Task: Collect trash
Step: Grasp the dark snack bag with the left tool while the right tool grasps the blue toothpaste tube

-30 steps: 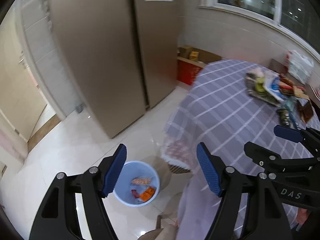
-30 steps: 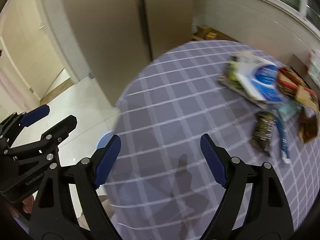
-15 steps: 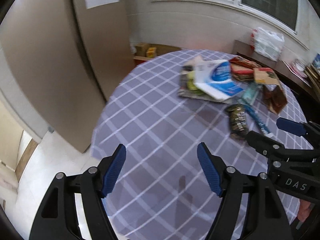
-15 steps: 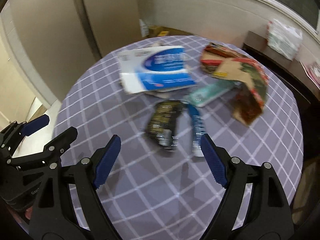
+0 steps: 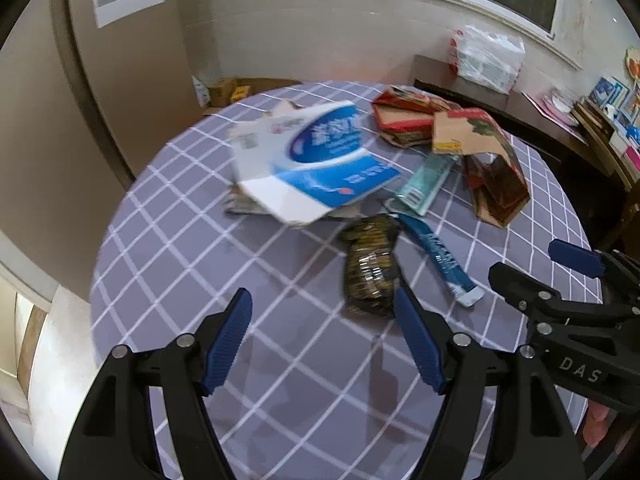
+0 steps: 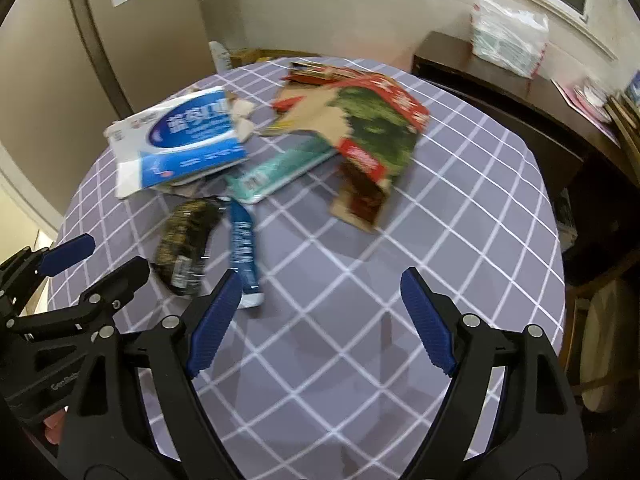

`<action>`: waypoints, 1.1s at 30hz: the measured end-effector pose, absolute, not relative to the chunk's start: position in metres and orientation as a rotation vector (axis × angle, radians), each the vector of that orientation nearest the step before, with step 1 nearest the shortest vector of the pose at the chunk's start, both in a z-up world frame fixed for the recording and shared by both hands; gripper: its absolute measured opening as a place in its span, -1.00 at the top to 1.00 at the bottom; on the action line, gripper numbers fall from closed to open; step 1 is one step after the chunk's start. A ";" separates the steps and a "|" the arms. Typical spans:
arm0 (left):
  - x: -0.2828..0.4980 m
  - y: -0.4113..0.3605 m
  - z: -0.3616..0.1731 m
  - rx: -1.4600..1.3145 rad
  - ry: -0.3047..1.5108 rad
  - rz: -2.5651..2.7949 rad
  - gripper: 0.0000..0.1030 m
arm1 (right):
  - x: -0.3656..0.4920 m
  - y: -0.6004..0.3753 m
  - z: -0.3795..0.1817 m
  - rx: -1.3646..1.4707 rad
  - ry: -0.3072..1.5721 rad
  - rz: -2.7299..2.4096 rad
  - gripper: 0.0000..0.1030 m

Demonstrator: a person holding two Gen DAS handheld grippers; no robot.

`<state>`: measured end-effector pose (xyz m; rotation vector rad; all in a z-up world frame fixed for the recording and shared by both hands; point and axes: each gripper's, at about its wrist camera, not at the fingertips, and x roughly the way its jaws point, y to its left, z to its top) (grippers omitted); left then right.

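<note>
A round table [image 5: 168,248] under a purple checked cloth carries a heap of trash toward its far edge. A flattened white-and-blue carton [image 5: 312,160] lies on the far left of the heap, a torn red-and-green cardboard box [image 6: 372,128] on the far right, and a teal packet [image 5: 424,184] between them. Nearer the table's middle sit a dark crinkled wrapper [image 5: 370,268] and, just beside it on its right, a blue tube [image 5: 436,252] with its white end pointing toward the near edge.

The left gripper [image 5: 324,340] hovers over the cloth with its blue-padded jaws wide apart and nothing between them; the wrapper shows just past its right finger. The right gripper [image 6: 320,320] hangs over bare cloth nearer the right edge, jaws likewise spread and empty, the tube's white end by its left finger. Each gripper appears at the margin of the other's view.

Beyond the table, a white plastic bag [image 5: 488,58] rests on a dark sideboard [image 5: 500,100] under the window.
</note>
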<state>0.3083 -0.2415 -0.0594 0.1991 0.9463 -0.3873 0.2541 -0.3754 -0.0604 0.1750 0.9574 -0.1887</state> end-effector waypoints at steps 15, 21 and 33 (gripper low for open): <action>0.325 -0.264 -0.081 0.212 0.966 -0.447 0.43 | 0.249 -0.400 -0.072 0.225 0.984 -0.216 -0.57; 0.317 -0.236 -0.082 0.198 0.960 -0.416 0.47 | 0.260 -0.373 -0.069 0.184 0.984 -0.168 -0.57; 0.314 -0.174 -0.076 0.136 0.956 -0.322 0.48 | 0.288 -0.329 -0.079 0.073 0.988 -0.103 0.66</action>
